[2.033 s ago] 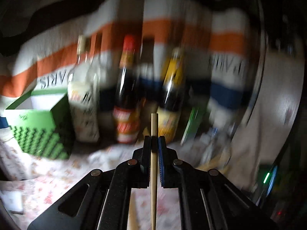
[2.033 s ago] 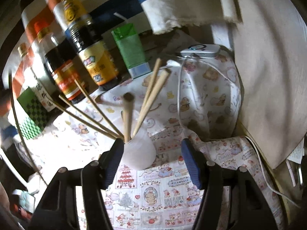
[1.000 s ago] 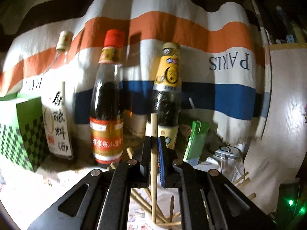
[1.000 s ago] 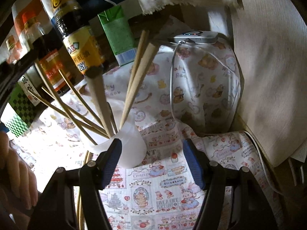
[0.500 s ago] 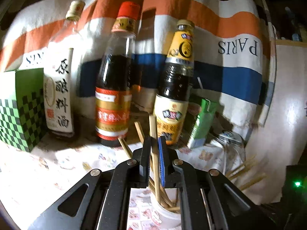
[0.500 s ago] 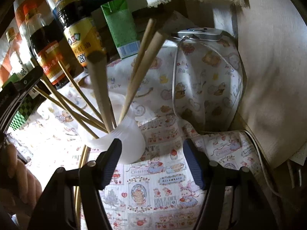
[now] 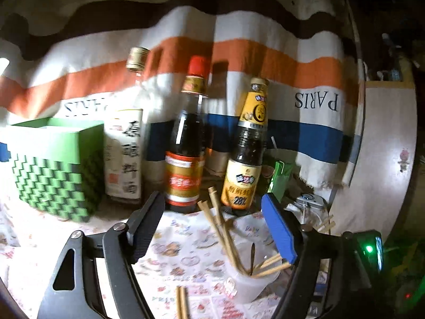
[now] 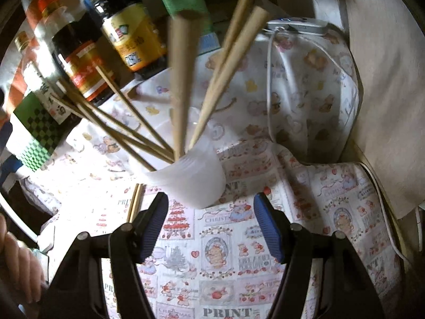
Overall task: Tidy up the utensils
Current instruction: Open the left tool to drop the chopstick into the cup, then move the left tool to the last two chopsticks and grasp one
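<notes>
From the left wrist view, the left gripper point(image 7: 212, 228) is opening, nothing between its pads — the chopsticks point(image 7: 225, 234) stand fanned in the white cup point(image 7: 249, 281) just ahead, and a loose pair point(image 7: 182, 301) lies on the worktop point(image 7: 66, 228) beside the cup. Best to back away level, clear of the leaning sticks.

From the right wrist view, the right gripper point(image 8: 211, 224) stands spread, grasping nothing, with the cup point(image 8: 191, 178) just beyond its tips. One stick is blurred, perhaps not yet settled — steady the cup before collecting the pair point(image 8: 135, 202) on the cloth.
</notes>
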A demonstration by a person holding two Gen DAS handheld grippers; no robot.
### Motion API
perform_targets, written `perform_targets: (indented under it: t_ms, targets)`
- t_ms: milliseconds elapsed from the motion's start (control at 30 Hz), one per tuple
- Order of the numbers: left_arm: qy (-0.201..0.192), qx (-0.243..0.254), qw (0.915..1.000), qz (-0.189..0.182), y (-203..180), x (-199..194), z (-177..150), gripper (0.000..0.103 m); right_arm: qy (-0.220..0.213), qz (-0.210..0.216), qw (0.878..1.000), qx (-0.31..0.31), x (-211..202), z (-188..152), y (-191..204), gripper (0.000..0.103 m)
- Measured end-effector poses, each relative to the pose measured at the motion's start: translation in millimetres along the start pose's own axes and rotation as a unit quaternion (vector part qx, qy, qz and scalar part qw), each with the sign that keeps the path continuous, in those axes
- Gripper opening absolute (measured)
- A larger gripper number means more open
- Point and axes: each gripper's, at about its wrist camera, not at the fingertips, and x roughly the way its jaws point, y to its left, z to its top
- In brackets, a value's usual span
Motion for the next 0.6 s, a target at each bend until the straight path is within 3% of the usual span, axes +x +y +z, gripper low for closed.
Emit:
perform_targets:
  t_ms: [133, 233, 300, 467, 533, 600]
  targets:
    - [0.008, 0.013, 0.9990, 0.041, 13, -27, -10, 0.085, -0.009, 0.011, 1.000, -0.004, -8, -7, 11, 0.064]
    - [0.028, 0.027, 0.9932, 0.110, 23, -43, -28, 0.089, -0.034, 0.004, 0.999, -0.008, -18, -14, 21, 0.064]
    - [0.052, 0.031, 0.9892, 0.133, 29, -47, -43, 0.089, -0.044, 0.001, 0.999, -0.023, -24, -17, 29, 0.064]
    - [0.154, 0.025, 0.9782, 0.136, 43, -29, -73, 0.090, -0.037, -0.004, 0.998, -0.051, -17, -23, 41, 0.065]
    - [0.196, -0.002, 0.9736, 0.117, 50, -17, -84, 0.090, -0.025, -0.011, 0.998, -0.056, -7, -24, 42, 0.065]
    - [0.246, -0.008, 0.9638, 0.102, 54, -5, -99, 0.090, -0.008, -0.014, 0.998, -0.059, 2, -24, 40, 0.065]
